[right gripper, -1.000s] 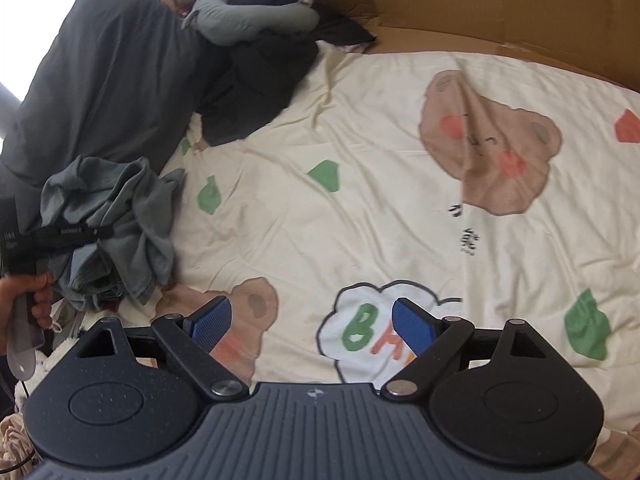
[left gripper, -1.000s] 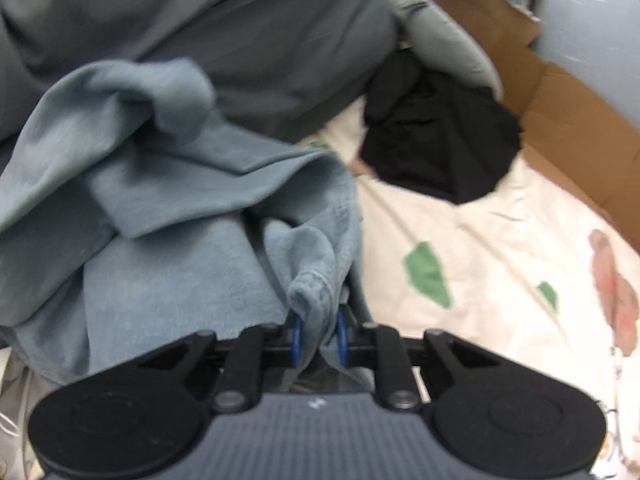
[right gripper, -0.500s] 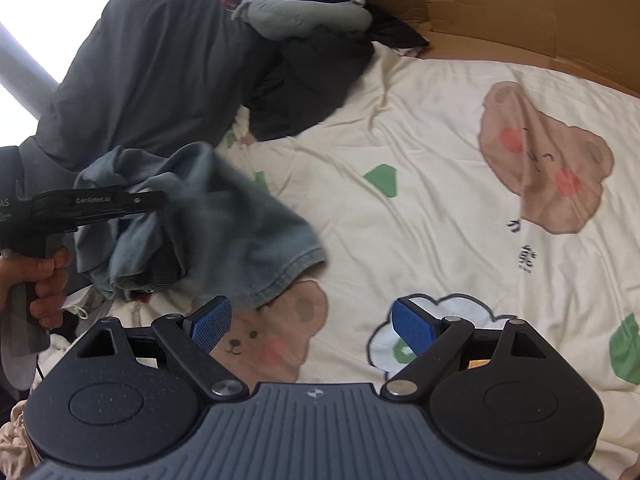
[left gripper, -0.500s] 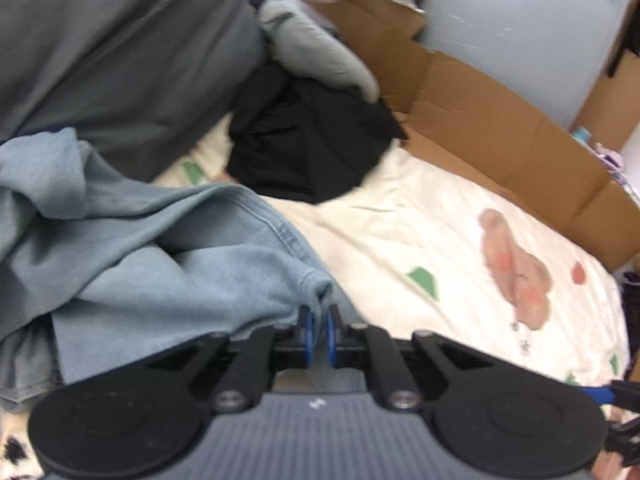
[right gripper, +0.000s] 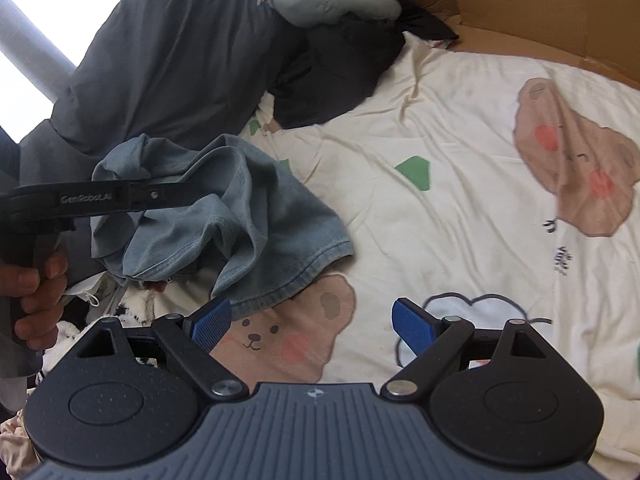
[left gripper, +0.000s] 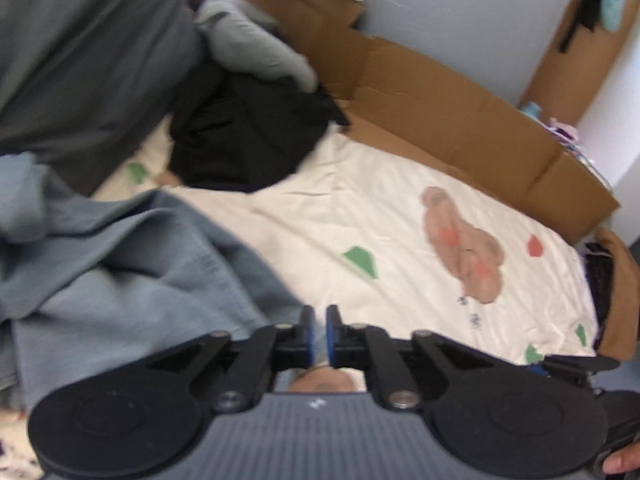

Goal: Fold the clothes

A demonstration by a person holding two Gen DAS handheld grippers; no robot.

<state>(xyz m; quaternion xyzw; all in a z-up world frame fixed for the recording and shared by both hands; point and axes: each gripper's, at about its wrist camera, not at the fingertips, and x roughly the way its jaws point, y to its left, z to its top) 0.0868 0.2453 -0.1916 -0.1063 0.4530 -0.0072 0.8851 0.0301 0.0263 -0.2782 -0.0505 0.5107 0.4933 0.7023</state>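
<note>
Left wrist view: the left gripper (left gripper: 318, 334) sits at lower centre, its jaws a narrow slit apart and opening, with a thin strip of the blue denim garment (left gripper: 132, 280) between the blue pads; whether the pads press on the cloth cannot be told from this blurred frame. The garment spreads in rumpled folds across the lower left, over the cream printed bedsheet (left gripper: 384, 208).

Right wrist view: the right gripper (right gripper: 312, 326) sits at lower centre, jaws spread wide and empty, just above the sheet. Its left pad lies just beside the garment's stitched hem. At the left edge a hand (right gripper: 34, 292) grips the handle of the other tool, whose black arm crosses in front of the crumpled garment.

Surroundings, left to right: a large dark grey cloth (right gripper: 160, 60) fills the upper left; a black garment (right gripper: 340, 72) and a light grey one (right gripper: 332, 4) lie at upper centre; brown cardboard (right gripper: 520, 4) borders the sheet at upper right.
</note>
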